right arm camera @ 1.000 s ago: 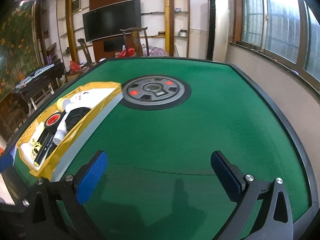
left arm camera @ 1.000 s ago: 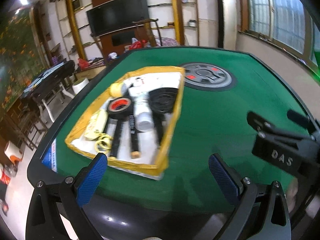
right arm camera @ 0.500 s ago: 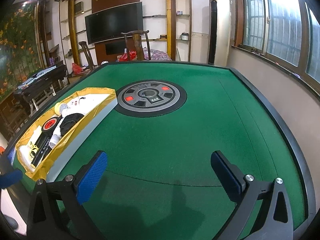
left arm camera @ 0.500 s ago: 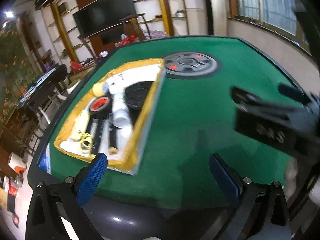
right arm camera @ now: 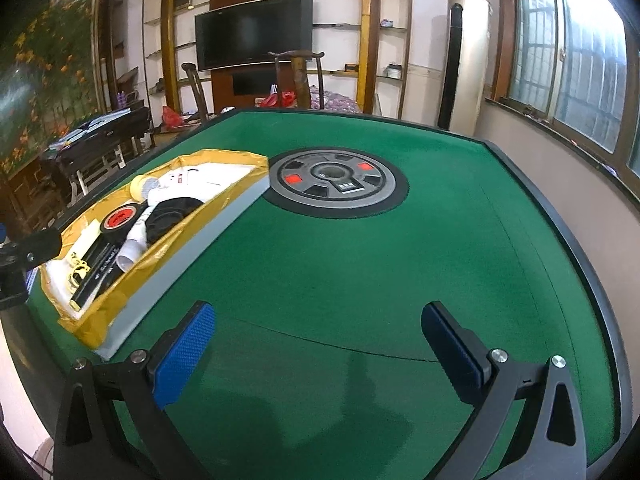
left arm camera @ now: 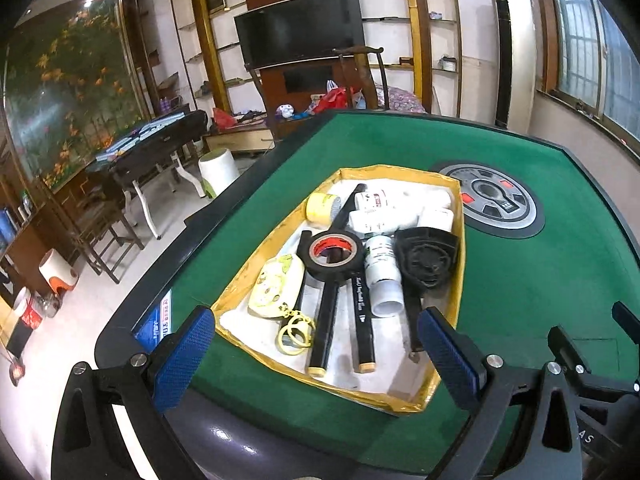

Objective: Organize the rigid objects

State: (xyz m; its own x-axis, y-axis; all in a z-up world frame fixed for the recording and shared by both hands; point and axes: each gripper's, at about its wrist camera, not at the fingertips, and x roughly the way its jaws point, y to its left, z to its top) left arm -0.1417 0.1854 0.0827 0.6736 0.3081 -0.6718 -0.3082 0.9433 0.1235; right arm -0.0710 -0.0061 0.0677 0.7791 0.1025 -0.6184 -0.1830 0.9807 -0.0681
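Note:
A shallow yellow-rimmed tray (left arm camera: pixel 248 276) (right arm camera: pixel 120 292) lies on the green table. It holds a black tape roll (left arm camera: pixel 334 254) with a red core, a yellow tape roll (left arm camera: pixel 321 208), white bottles (left arm camera: pixel 383 276), a black round part (left arm camera: pixel 430 260), black markers (left arm camera: pixel 325 328) and a pale yellow case (left arm camera: pixel 276 286) with rings. My left gripper (left arm camera: pixel 312 356) hovers open just above the tray's near edge, holding nothing. My right gripper (right arm camera: pixel 316 352) is open over bare felt, to the right of the tray.
A round grey control hub (left arm camera: pixel 500 204) (right arm camera: pixel 336 178) sits at the table's centre. The table's dark rim (right arm camera: pixel 580 264) runs along the right. Chairs, a side table (left arm camera: pixel 160 140) and a white stool (left arm camera: pixel 218 166) stand beyond the left edge.
My left gripper has swung back left, centring on the tray's near end. The right gripper has shifted slightly; both stay open.

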